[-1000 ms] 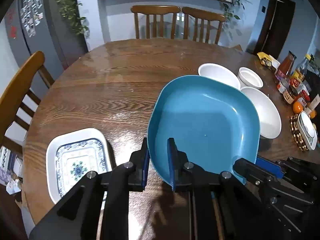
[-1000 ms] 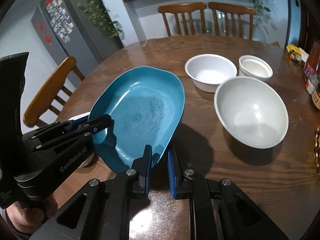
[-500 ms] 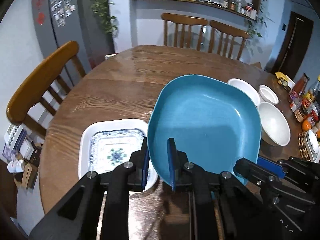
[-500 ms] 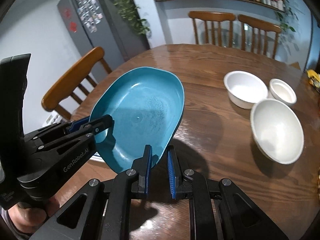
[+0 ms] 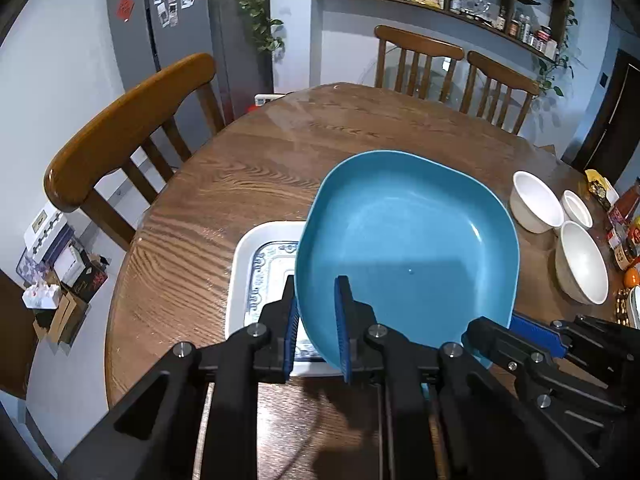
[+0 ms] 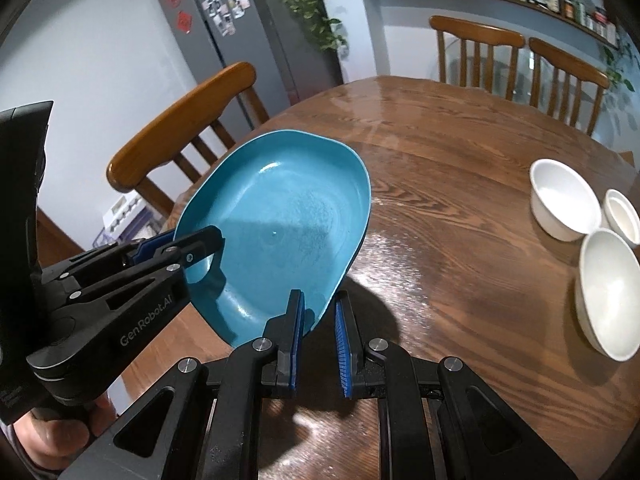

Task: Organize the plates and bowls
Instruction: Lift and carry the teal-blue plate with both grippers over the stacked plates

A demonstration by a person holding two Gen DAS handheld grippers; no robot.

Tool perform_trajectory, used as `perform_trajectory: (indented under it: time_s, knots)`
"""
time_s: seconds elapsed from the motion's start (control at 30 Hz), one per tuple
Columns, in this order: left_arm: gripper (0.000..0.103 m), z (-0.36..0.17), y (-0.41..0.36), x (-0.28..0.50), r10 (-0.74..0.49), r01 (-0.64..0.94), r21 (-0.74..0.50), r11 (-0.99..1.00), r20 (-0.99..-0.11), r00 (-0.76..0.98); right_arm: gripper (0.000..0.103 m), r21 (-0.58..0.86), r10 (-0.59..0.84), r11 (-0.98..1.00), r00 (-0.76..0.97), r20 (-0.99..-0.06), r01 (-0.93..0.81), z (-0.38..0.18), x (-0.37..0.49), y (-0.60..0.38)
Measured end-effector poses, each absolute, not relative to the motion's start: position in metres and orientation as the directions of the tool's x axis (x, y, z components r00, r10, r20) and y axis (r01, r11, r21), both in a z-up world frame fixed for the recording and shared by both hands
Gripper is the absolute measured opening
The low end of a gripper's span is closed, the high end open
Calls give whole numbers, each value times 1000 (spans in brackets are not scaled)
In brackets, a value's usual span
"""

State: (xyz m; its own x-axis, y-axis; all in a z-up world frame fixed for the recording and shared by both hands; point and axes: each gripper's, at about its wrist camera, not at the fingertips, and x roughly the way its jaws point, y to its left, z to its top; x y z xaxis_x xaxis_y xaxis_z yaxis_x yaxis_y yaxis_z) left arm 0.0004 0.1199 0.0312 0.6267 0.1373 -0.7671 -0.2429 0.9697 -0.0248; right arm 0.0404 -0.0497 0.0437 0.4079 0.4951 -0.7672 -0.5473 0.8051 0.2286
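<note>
A blue plate (image 5: 408, 248) hangs above the wooden table (image 5: 260, 168), held at its near rim from two sides. My left gripper (image 5: 316, 320) is shut on its left near edge, and my right gripper (image 6: 318, 320) is shut on its right near edge. The same blue plate (image 6: 280, 224) tilts in the right wrist view, with the left gripper (image 6: 200, 246) on its far side. Under the plate's left half lies a white square plate with a blue pattern (image 5: 256, 268), partly hidden. Three white bowls (image 5: 536, 206) (image 5: 576, 210) (image 5: 582, 268) stand at the right.
A wooden chair (image 5: 128, 128) stands at the table's left edge, two more chairs (image 5: 452, 64) at the far side. Sauce bottles and an orange (image 5: 628, 248) crowd the right edge. A hand (image 6: 52, 440) holds the left gripper's grip.
Both grippers have carried the blue plate leftward across the table. It now hangs over the patterned white plate, and the white bowls have slid to the right of the views.
</note>
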Motion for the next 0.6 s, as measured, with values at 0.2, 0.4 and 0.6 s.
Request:
perform_trajectory:
  time_s: [0.2,0.4,0.6]
  knots:
    - [14,26,135,0,144,-260,-26,965,-775,615,16,223,492,798,390,-779,-560,39,42,-33]
    - [14,20,147,2,149,-267,-24,963,-780,608,16,219,488,792,376,-788,-569,34,43,-22]
    - [14,16,150,6,147,-265,-22,964,-785,602,17,214,480,792,366,-797,-571,29,48,-16]
